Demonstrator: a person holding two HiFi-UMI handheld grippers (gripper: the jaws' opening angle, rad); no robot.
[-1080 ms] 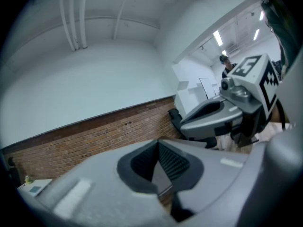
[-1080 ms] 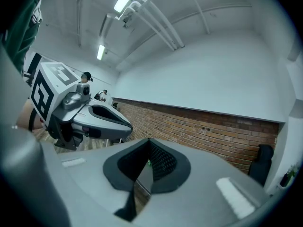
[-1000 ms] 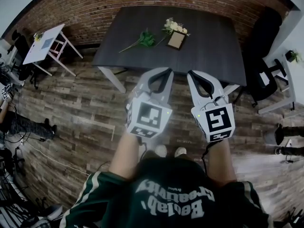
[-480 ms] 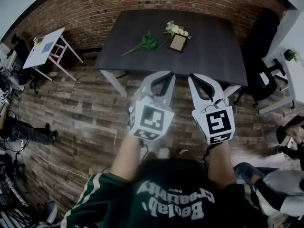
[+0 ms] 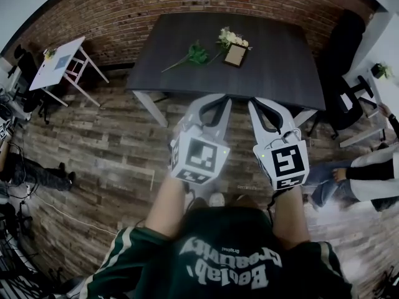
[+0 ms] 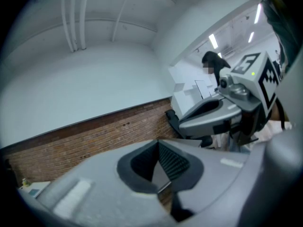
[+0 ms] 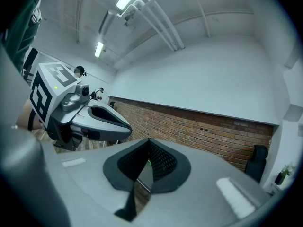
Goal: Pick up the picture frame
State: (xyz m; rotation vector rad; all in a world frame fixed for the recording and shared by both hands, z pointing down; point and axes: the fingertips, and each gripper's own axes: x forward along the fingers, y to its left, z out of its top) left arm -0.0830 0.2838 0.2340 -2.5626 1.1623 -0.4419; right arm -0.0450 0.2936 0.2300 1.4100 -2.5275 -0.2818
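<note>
A small picture frame (image 5: 234,55) with a tan face lies on the dark table (image 5: 274,61), far side, right of centre. Both grippers are held side by side in front of the person, short of the table's near edge. My left gripper (image 5: 214,98) is shut with nothing in it; its jaw tips meet in the left gripper view (image 6: 158,143). My right gripper (image 5: 266,102) is also shut and empty, its tips together in the right gripper view (image 7: 147,142). Each gripper shows in the other's view.
White flowers (image 5: 227,37) and a green leafy stem (image 5: 192,55) lie beside the frame. A black office chair (image 5: 346,98) stands right of the table, a white side table (image 5: 59,60) at left. A seated person's legs (image 5: 349,176) show at right. A brick wall (image 5: 124,11) runs behind the table.
The table has come a little nearer and lower in the head view as both grippers advance toward it. A person's legs have come into view at right.
</note>
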